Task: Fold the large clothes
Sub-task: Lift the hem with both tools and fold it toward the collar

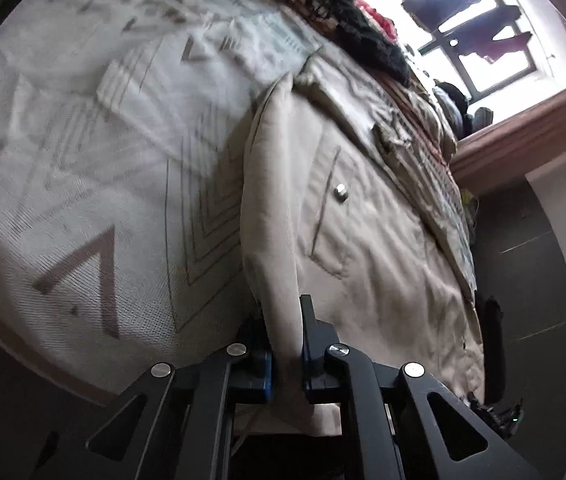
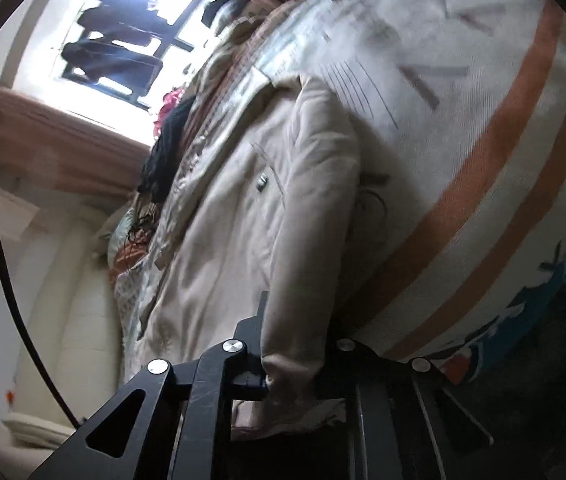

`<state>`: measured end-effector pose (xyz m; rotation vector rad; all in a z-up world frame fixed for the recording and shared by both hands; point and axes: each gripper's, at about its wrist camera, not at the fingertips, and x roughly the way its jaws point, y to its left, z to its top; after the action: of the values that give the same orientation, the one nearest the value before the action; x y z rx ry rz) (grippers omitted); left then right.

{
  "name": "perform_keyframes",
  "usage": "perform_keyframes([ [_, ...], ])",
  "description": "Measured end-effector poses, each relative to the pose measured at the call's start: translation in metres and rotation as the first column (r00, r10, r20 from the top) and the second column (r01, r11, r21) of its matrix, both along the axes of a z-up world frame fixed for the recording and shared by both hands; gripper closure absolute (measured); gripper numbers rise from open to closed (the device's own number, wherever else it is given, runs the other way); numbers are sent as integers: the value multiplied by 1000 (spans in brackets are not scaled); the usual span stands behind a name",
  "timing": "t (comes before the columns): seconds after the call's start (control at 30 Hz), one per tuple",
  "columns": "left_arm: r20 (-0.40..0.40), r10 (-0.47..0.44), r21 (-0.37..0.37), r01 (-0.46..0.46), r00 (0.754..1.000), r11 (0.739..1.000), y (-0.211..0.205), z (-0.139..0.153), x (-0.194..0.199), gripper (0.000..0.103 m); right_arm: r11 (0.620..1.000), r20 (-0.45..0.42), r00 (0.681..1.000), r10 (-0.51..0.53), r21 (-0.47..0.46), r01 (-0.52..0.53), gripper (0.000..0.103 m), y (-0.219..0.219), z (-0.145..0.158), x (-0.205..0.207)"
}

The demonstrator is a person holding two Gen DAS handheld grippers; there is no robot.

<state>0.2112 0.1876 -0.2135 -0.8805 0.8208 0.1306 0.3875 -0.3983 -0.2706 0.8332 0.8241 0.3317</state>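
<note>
Behind everything we see a bright barred window (image 1: 471, 36) with dark garments hanging against it, and in front of it a bed (image 1: 83, 160) under a pale cover printed with grey chevrons.

On that bed lies the beige jacket (image 1: 363, 240), spread lengthwise away from us, a small metal snap on its pocket. Starting at the left, our left gripper (image 1: 287, 344) is pinched on a padded edge of the jacket, the cloth rising as a thick fold between the two blue-edged pads. Moving to the right, our right gripper (image 2: 291, 364) is likewise clamped on the jacket's other near edge, where a sleeve-like roll of fabric runs down into it (the right-hand finger is mostly hidden by that cloth). A heap of dark and red clothes (image 1: 367, 36) sits at the far end of the bed, well apart from the jacket's near end.

We judge this to be the start of a fold: both near corners are secured, nothing lifted yet. Next we would need to raise both ends together, keeping the hem taut and level, and carry it toward the collar.

We can read no brand, label or writing anywhere; the pictures are somewhat blurred.
</note>
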Motion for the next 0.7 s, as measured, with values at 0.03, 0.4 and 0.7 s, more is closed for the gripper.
perform_keyframes([
  [0.03, 16, 4, 17, -5, 1000, 1000, -1, 10, -4, 94, 1000, 19, 1000, -3, -3, 3, 90, 0, 8, -3],
  [0.4, 136, 45, 61, -53, 990, 997, -3, 80, -43, 95, 1000, 183, 983, -9, -17, 13, 91, 3, 88, -39],
  [0.7, 140, 88, 69, -99, 986, 993, -10, 121, -83, 95, 998, 220, 975, 0, -57, 13, 91, 1, 132, -74],
])
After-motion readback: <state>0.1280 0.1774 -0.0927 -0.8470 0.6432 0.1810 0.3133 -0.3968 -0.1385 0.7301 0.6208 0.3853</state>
